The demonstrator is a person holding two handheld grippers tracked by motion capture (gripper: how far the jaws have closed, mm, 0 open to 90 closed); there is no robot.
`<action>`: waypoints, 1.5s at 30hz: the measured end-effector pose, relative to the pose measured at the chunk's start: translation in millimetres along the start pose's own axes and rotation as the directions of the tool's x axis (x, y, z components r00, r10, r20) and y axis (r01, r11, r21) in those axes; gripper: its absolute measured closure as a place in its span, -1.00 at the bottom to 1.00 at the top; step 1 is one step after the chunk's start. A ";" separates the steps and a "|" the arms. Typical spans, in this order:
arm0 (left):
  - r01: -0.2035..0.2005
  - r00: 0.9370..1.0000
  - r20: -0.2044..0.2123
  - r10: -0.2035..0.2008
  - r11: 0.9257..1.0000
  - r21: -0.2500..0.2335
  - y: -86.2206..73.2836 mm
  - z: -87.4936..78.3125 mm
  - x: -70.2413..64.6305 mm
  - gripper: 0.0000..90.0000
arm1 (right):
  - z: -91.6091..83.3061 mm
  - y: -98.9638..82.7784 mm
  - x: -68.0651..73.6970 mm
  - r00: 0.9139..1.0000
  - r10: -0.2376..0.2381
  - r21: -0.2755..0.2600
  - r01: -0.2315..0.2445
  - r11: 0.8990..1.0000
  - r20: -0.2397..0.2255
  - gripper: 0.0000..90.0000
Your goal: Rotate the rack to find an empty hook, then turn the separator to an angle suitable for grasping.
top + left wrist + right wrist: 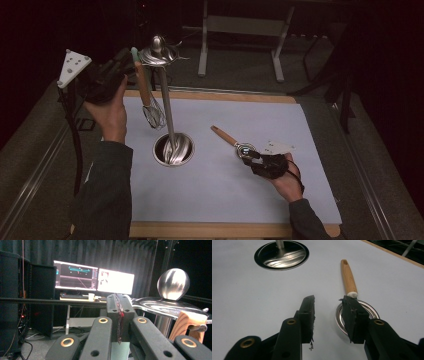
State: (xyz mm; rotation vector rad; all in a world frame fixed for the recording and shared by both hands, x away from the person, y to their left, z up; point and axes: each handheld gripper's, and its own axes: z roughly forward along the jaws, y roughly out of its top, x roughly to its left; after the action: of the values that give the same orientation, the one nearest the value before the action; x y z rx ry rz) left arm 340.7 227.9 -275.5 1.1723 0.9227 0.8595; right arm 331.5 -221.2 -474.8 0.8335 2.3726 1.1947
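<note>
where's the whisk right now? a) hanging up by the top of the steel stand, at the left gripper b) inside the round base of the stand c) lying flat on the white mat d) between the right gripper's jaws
a: the whisk hangs wires-down beside the steel stand, its wooden handle up at the left gripper.

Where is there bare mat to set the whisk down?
The mat is bare along its near edge and its far right. It is crowded around the stand's base, with the wooden-handled utensil and right gripper beside it.
</note>
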 end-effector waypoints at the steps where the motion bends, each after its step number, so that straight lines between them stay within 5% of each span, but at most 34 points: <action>1: 0.004 1.000 -0.001 -0.004 1.000 0.001 -0.1 0.3 0.3 1.00 | -0.3 0.0 -0.3 1.000 0.001 0.001 -0.001 1.000 0.000 0.38; 27: -0.024 1.000 -0.014 0.024 0.999 -0.020 0.3 -21.1 10.1 0.98 | -1.1 -3.0 -3.6 1.000 0.011 0.006 -0.011 1.000 0.006 0.38; 31: -0.004 1.000 -0.020 0.004 1.000 -0.021 -7.1 -29.0 17.4 0.98 | -3.0 -4.5 -5.9 1.000 0.020 0.004 -0.020 1.000 0.010 0.38; 45: -0.040 0.999 0.002 0.040 0.999 -0.002 -52.3 -64.7 24.3 0.97 | -6.5 -5.4 -8.7 0.999 0.030 -0.003 -0.030 1.000 0.017 0.38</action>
State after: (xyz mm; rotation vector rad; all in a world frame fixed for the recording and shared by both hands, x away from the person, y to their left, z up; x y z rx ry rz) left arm 294.3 264.3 -339.0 1.1929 0.8992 0.8910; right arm 332.7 -233.2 -475.0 0.8778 2.3521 1.1971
